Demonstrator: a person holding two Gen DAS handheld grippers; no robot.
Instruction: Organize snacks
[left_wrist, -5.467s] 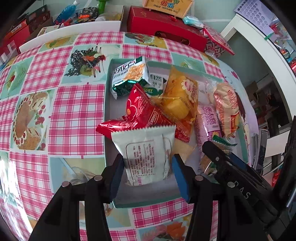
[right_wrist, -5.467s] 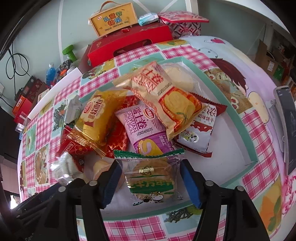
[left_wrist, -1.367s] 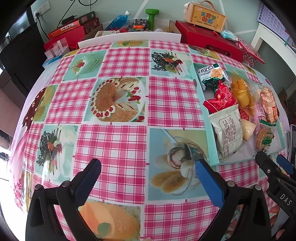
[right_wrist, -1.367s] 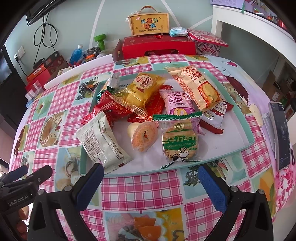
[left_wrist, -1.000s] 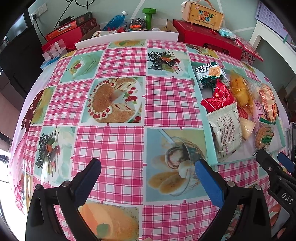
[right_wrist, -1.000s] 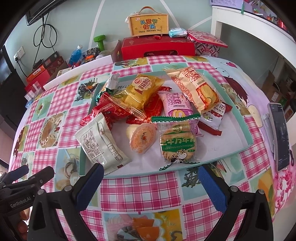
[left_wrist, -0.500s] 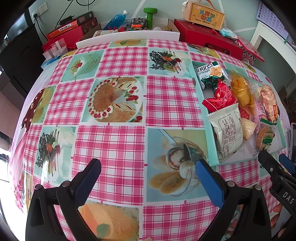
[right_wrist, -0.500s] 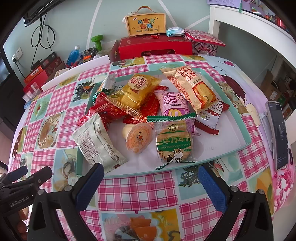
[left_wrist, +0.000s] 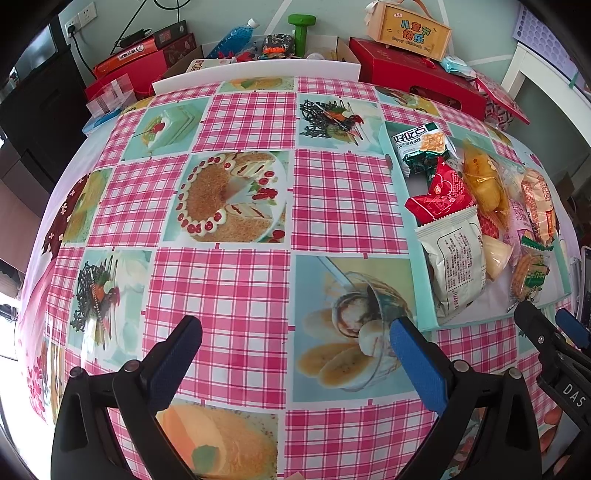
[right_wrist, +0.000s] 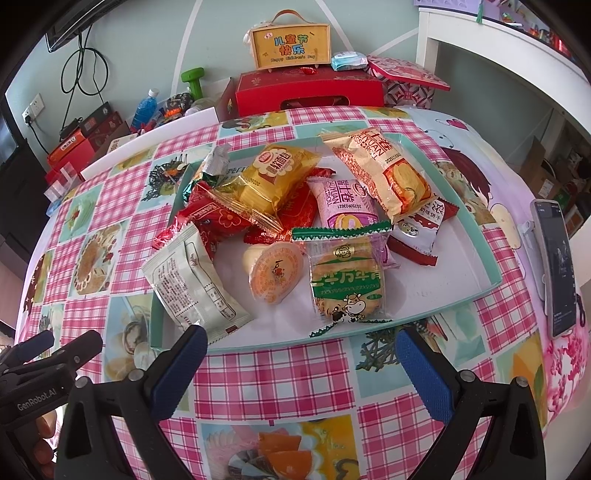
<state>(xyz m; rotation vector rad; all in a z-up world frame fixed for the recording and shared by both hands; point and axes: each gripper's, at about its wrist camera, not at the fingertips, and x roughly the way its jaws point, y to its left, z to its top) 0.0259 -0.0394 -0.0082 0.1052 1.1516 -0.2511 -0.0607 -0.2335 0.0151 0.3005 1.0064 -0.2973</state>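
- On the bench (right_wrist: 258, 373), covered by a pink checked cloth with food pictures, a shallow teal-rimmed tray (right_wrist: 476, 229) held all the snacks in one loose pile.
- Nearest the tray's front edge lay a white packet (right_wrist: 192, 280), a round orange jelly cup (right_wrist: 275, 273) and a green-trimmed biscuit pack (right_wrist: 345, 280); behind them sat red, yellow, pink and orange packets, overlapping each other.
- The right gripper (right_wrist: 295, 365) hovered just in front of the tray, its blue-padded fingers (right_wrist: 421, 365) wide apart and holding nothing.
- The left gripper (left_wrist: 291, 362) hung over bare cloth, fingers (left_wrist: 177, 354) likewise spread and empty, with the tray (left_wrist: 424, 284) off to its right.
- By my reading, the snacks already sat gathered in the tray, so any further move would be a tidying one.
- The biscuit pack lay straight ahead of the right gripper, its long axis running away from the fingers, so that hand looked the nearer for it.
- The white packet (left_wrist: 458, 266) lay slanted at the tray's near left corner, closer to the left gripper, though it would have to swing right to reach it.
- A phone (right_wrist: 557, 266) rested on the cloth well to the right of the tray.
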